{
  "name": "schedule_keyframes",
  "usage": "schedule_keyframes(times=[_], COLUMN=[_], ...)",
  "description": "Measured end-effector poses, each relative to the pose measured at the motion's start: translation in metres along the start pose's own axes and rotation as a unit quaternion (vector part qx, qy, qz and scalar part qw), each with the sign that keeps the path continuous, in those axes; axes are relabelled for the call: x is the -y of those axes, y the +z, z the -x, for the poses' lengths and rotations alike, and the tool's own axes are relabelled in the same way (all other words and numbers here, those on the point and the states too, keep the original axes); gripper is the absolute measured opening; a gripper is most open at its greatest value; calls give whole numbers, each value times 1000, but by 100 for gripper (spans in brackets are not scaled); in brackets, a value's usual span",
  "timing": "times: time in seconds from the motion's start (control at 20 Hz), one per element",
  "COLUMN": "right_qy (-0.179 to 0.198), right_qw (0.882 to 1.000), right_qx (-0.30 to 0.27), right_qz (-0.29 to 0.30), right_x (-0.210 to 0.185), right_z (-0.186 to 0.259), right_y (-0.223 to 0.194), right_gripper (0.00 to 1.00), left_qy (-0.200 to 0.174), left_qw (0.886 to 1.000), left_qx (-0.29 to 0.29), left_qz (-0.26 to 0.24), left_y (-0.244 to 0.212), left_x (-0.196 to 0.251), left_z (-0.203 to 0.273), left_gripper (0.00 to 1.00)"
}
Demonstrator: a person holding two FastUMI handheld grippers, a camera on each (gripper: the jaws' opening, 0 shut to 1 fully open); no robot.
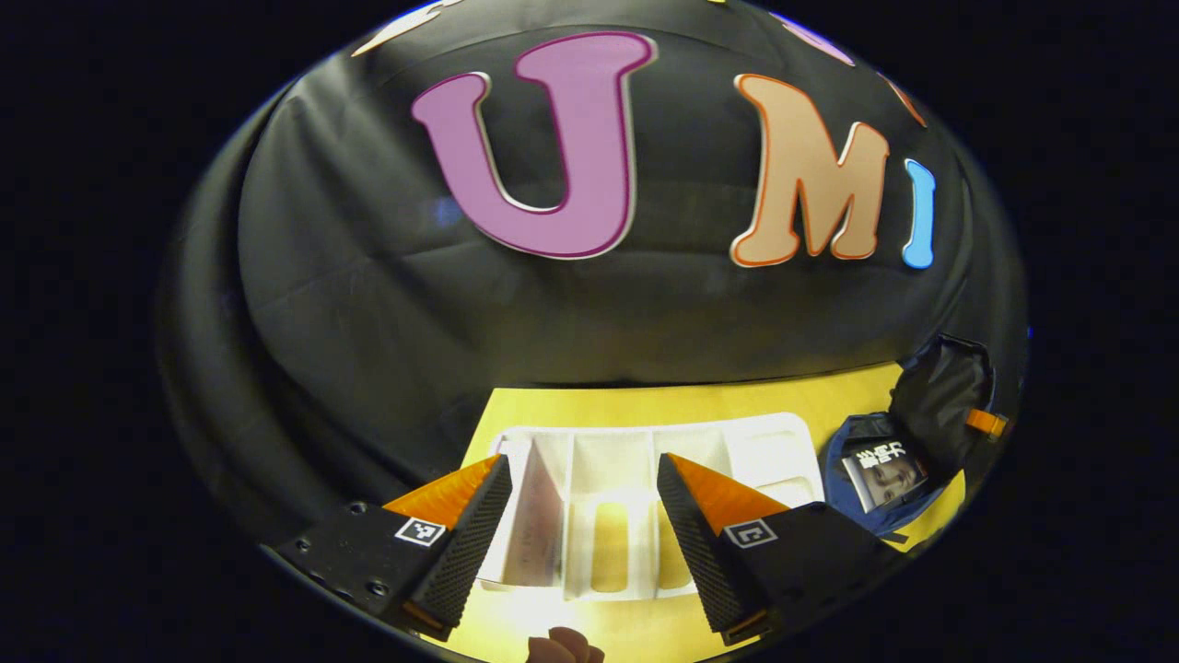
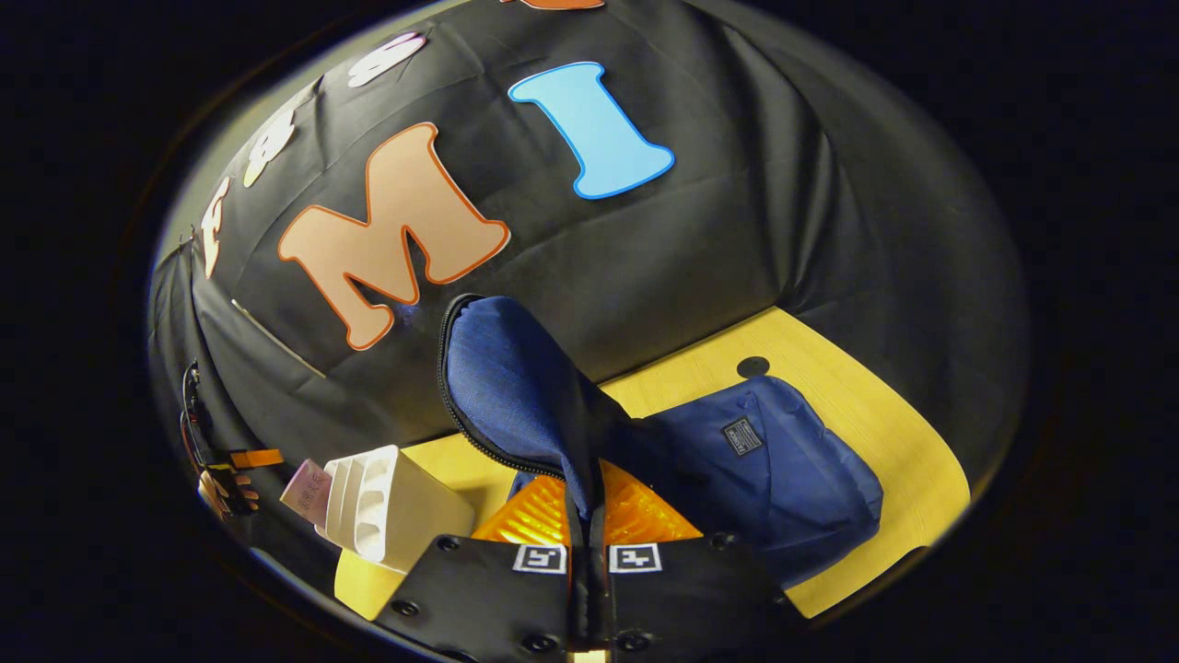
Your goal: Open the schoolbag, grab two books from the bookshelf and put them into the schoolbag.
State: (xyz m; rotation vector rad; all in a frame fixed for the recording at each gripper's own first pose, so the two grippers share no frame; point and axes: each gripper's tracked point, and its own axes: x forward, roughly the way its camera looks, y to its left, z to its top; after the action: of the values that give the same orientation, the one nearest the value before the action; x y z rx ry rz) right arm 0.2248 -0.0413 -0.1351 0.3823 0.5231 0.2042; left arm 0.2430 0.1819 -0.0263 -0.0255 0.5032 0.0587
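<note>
The white bookshelf [image 1: 645, 497] stands on the yellow counter [image 1: 599, 401] and serves as the landmark here. In the left gripper view, the left tool [image 1: 584, 516] hangs just in front of the bookshelf with its fingers spread wide and nothing between them. One pale pink book [image 1: 539, 539] stands upright in the compartment at the bookshelf's left end, its long axis vertical and its broad face turned toward the next divider. Any print on its cover is too faint to read.

To the right of the bookshelf lies the blue schoolbag [image 1: 907, 460], open, with its dark flap lifted. A second book [image 1: 884, 474] rests inside the opening, cover up; the cover bears white characters that are too small to make out.

In the right gripper view, the right tool [image 2: 588, 516] has its fingers pressed together on the schoolbag's flap [image 2: 516, 387], pinching the fabric and holding it up, zipper edge on the left. A small dark label [image 2: 741, 436] sits on the bag's front; its writing is illegible. The bookshelf stands left of the bag, the pink book sticking out of its far side.
</note>
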Motion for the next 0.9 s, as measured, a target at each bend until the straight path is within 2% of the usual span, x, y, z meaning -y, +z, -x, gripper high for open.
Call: schedule_keyframes(times=[0.2,0.25,0.3,0.5,0.6,0.7,0.85,0.9], right_qy=[-3,-4,-4,-6,-8,-11,-14,-14], right_qw=[1000,1000,1000,1000,1000,1000,1000,1000], right_qx=[-2,-2,-3,-3,-4,-5,-5,-5], right_qz=[3,4,4,0,1,-1,-3,-3], right_x=[0,0,0,1,1,2,3,3], right_z=[0,1,0,0,1,2,2,2], right_y=[0,0,0,1,1,2,3,2], right_gripper=[3,2,2,5,2,5,2,5], left_qy=[12,17,14,16,17,19,26,26], left_qw=[999,999,998,993,990,988,983,981], left_qx=[-35,-38,-47,-106,-133,-146,-179,-189], left_qz=[29,33,37,43,44,45,43,44], left_y=[-17,-20,-24,-53,-67,-72,-88,-93], left_x=[-32,-39,-43,-53,-54,-57,-57,-57], left_z=[-17,-21,-28,-44,-49,-55,-60,-62], left_gripper=[93,90,93,92,91,91,91,90])
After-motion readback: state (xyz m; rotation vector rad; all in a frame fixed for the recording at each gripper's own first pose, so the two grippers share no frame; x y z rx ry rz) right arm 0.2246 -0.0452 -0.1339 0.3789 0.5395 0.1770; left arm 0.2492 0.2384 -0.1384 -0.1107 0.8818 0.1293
